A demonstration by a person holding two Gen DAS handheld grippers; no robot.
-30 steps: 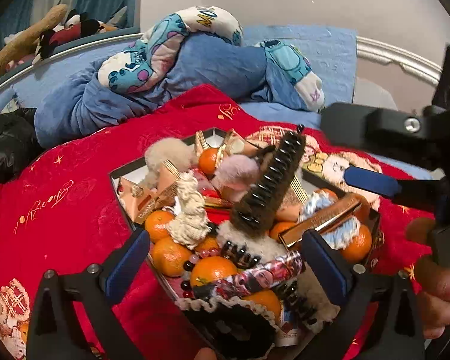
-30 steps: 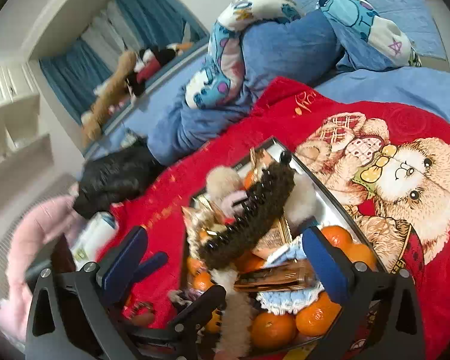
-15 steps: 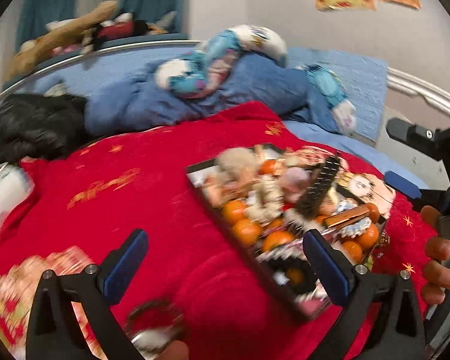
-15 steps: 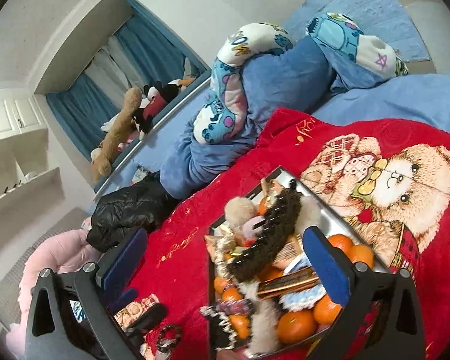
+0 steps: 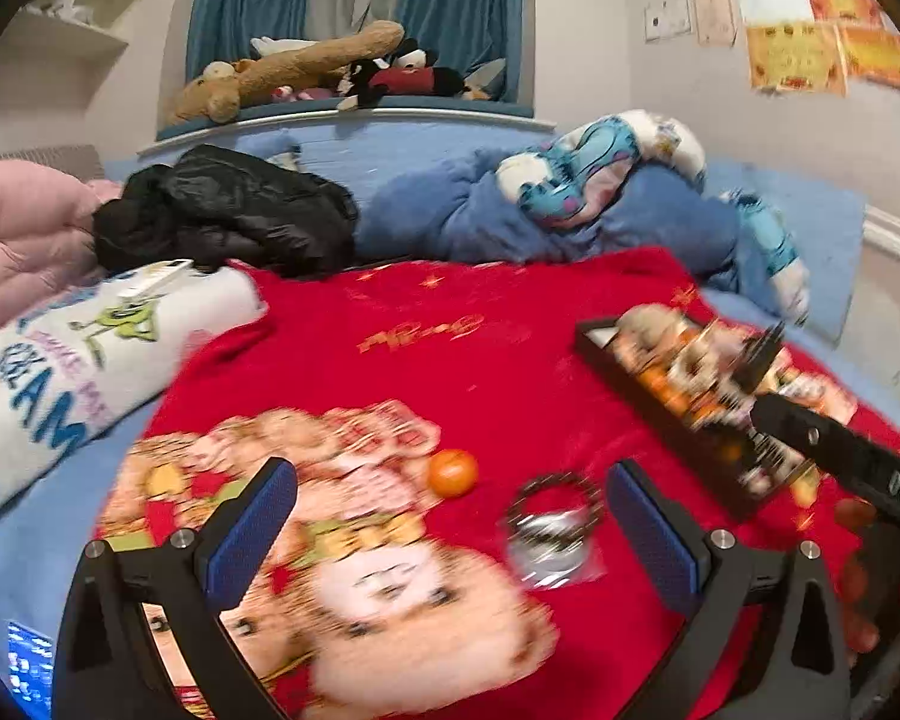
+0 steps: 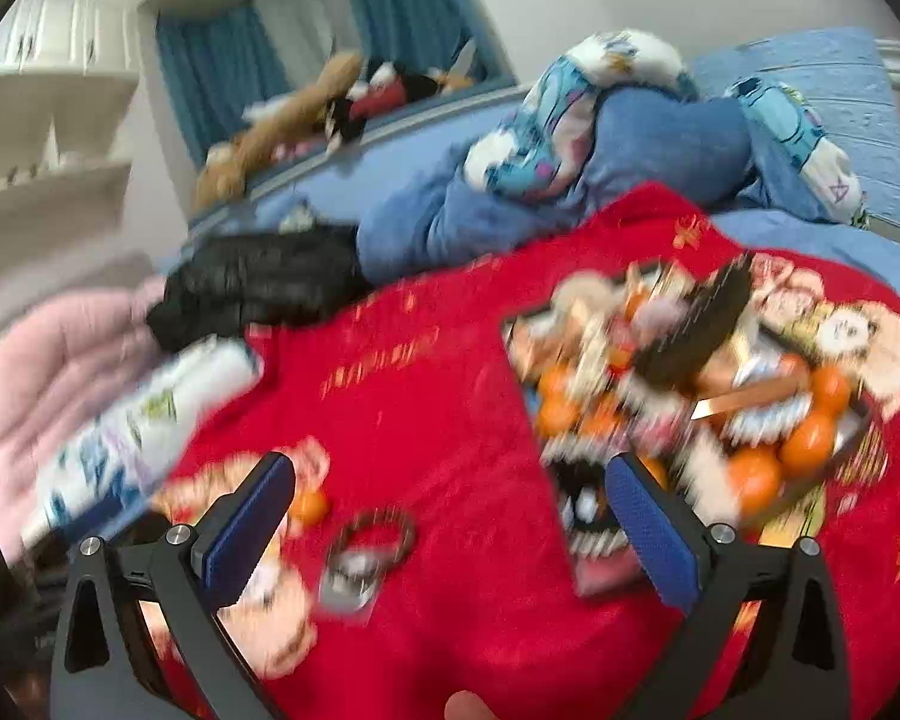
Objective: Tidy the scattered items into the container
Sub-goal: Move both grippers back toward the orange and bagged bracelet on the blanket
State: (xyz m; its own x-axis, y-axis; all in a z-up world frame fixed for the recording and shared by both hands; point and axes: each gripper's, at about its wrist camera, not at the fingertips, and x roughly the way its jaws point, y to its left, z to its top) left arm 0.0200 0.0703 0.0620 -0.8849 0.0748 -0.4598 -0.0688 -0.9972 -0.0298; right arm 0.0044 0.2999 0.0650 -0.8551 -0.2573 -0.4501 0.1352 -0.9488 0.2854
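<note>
Loose: orange point(image 5: 452, 471), bracelet point(image 5: 555, 501). My left gripper point(image 5: 450, 531) gapes, empty, to collect them; right gripper point(image 6: 450, 531) likewise; tray point(image 5: 660, 405) full.

Left gripper point(image 5: 450, 534) is swinging off the container point(image 5: 678, 420), which is sliding from center frame out to 3 o'clock in its view. A loose tangerine point(image 5: 452, 471) and a beaded bracelet point(image 5: 555, 501) on a clear packet are coming into view between its wide-apart fingers, around 6 o'clock. Right gripper point(image 6: 450, 534) is panning the same way, pushing the container point(image 6: 576, 564) toward 3 o'clock, both views now motion-blurred.
</note>
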